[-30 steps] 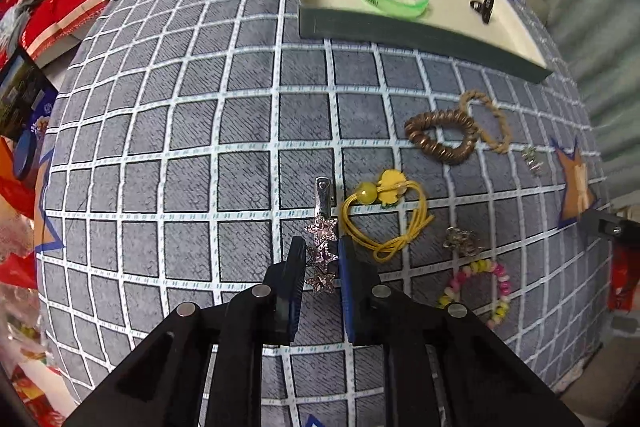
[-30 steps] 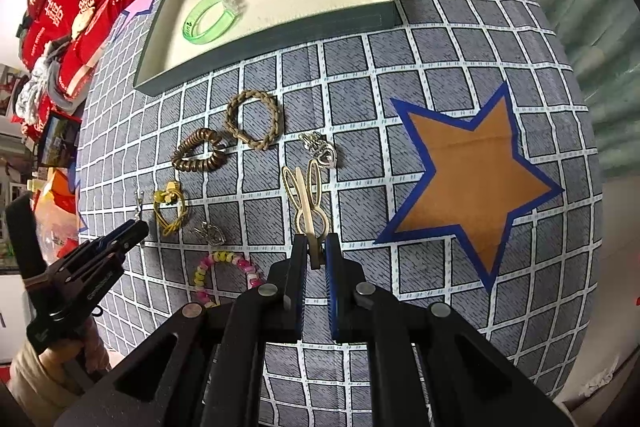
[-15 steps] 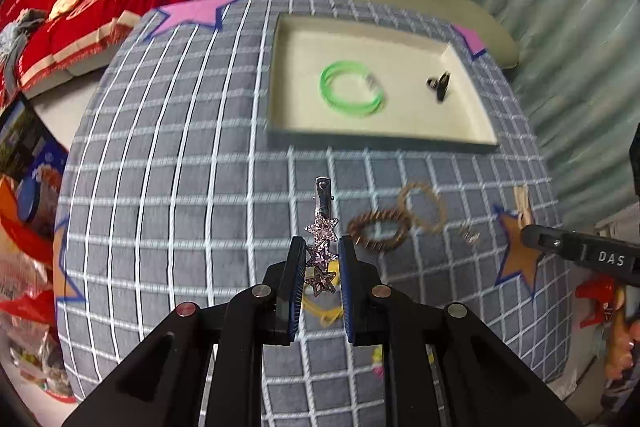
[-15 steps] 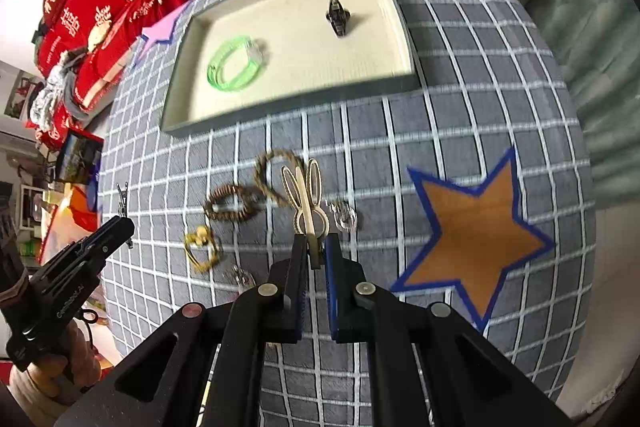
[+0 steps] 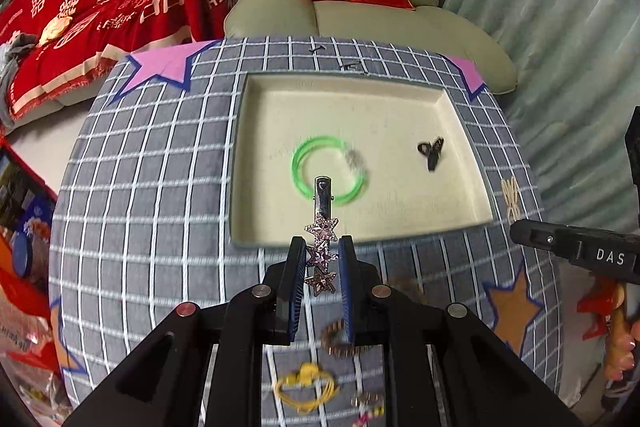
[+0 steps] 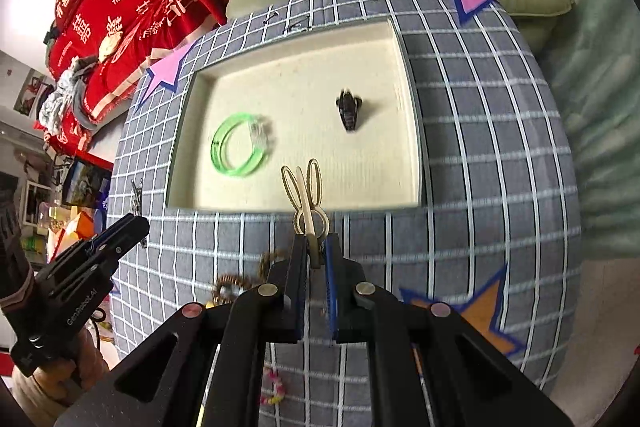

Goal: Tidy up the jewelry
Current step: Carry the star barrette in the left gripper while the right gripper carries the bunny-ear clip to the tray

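Note:
My left gripper [image 5: 322,250] is shut on a star hair clip [image 5: 322,227] and holds it up over the near edge of the cream tray [image 5: 464,227]. My right gripper [image 6: 315,239] is shut on a beige rabbit-ear hair clip [image 6: 305,191] above the tray's [image 6: 408,107] near rim. In the tray lie a green bangle [image 5: 329,171] [image 6: 239,143] and a black claw clip [image 5: 431,151] [image 6: 349,107]. The right gripper also shows in the left wrist view [image 5: 520,233], and the left gripper in the right wrist view [image 6: 138,223].
On the grey checked cloth [image 5: 152,187] near me lie a yellow hair tie [image 5: 306,389], a brown coil tie [image 5: 340,341] [image 6: 228,287] and a bead bracelet [image 6: 274,391]. A green armchair [image 5: 360,19] with a red cushion stands behind the table; red bedding lies at left.
Both grippers have lifted their clips off the cloth and carried them forward to the tray's near edge. The tray now looks closer and more central.

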Available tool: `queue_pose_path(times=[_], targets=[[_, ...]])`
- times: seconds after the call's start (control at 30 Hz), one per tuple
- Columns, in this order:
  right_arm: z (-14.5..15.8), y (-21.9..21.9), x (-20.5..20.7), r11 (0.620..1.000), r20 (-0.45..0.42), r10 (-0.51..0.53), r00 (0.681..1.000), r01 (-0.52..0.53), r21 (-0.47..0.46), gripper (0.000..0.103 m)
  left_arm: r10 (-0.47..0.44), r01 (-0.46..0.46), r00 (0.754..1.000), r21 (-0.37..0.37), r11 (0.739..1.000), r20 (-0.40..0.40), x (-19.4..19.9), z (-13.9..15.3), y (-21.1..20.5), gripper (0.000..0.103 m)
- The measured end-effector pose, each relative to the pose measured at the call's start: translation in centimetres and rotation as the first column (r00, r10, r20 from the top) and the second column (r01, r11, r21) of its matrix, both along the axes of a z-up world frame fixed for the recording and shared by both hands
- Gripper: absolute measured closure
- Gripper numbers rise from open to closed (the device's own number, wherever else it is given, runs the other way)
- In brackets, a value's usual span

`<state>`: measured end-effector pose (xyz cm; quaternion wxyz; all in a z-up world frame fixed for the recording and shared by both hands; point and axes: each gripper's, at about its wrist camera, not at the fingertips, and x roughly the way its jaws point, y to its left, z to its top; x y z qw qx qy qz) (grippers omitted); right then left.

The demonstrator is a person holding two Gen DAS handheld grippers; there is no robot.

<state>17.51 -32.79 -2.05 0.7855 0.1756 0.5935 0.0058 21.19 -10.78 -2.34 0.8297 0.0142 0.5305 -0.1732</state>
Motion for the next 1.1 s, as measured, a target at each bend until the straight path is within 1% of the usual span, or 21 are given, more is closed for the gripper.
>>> queue_pose_path(times=[0.27, 0.4, 0.53, 0.73, 0.87, 0.97, 1.1], targets=[[-2.6, -0.9, 4.0, 1.000, -0.029, 0.012, 0.999, -0.012, -0.005, 0.094, 0.009, -0.009, 1.000, 0.022, 1.000, -0.020, 4.5, -2.0, -1.7, 0.077], [-4.1, -1.4, 5.3, 1.000, -0.050, 0.007, 0.999, -0.007, -0.002, 0.094, 0.003, -0.002, 0.999, 0.046, 0.999, -0.036, 6.5, -3.8, -2.9, 0.077], [-5.7, -1.8, 6.2, 1.000, -0.075, 0.002, 0.997, -0.002, -0.003, 0.094, -0.005, 0.009, 0.999, 0.076, 0.997, -0.051, 7.7, -5.5, -3.8, 0.077], [-7.4, -1.9, 6.8, 1.000, -0.107, 0.002, 0.994, -0.003, -0.002, 0.094, -0.013, 0.023, 0.997, 0.126, 0.992, -0.076, 8.4, -7.8, -4.7, 0.077], [-8.4, -1.9, 7.1, 1.000, -0.126, 0.003, 0.992, -0.004, -0.007, 0.094, -0.012, 0.023, 0.998, 0.170, 0.985, -0.066, 8.4, -8.4, -5.1, 0.077], [-9.0, -2.0, 7.3, 1.000, -0.140, 0.002, 0.990, -0.004, -0.013, 0.094, -0.013, 0.025, 0.998, 0.187, 0.982, -0.068, 8.5, -8.6, -5.4, 0.077], [-9.1, -2.0, 7.4, 1.000, -0.133, 0.006, 0.991, -0.009, -0.019, 0.093, -0.023, 0.036, 0.998, 0.217, 0.975, -0.059, 8.5, -8.8, -5.8, 0.077]])
